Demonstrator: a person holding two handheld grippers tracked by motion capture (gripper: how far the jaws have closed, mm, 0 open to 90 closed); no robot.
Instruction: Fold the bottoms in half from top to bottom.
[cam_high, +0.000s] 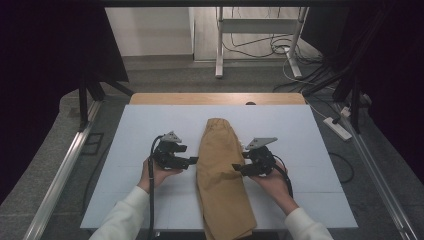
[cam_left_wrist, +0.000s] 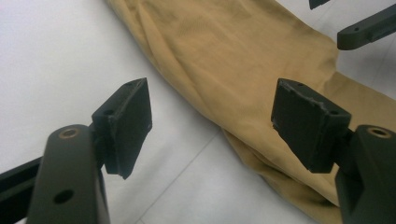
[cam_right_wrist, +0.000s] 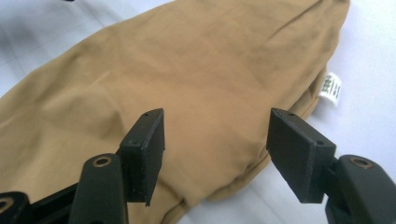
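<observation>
A tan folded garment (cam_high: 220, 170) lies lengthwise down the middle of the white table (cam_high: 135, 130), its near end hanging over the front edge. My left gripper (cam_high: 192, 161) hovers at the cloth's left edge, jaws open, with nothing between them; in the left gripper view the tan garment (cam_left_wrist: 243, 60) edge runs under the gap of the left gripper (cam_left_wrist: 212, 116). My right gripper (cam_high: 235, 167) sits at the cloth's right edge, open. In the right gripper view the right gripper (cam_right_wrist: 215, 144) is just above the tan garment (cam_right_wrist: 177, 79), whose white label (cam_right_wrist: 330, 88) sticks out at the right.
Metal rails (cam_high: 65, 170) run along both sides of the table. A white frame on legs (cam_high: 260, 30) and cables stand on the floor beyond the table's wooden far edge (cam_high: 215, 98). A power strip (cam_high: 339, 128) lies on the floor at the right.
</observation>
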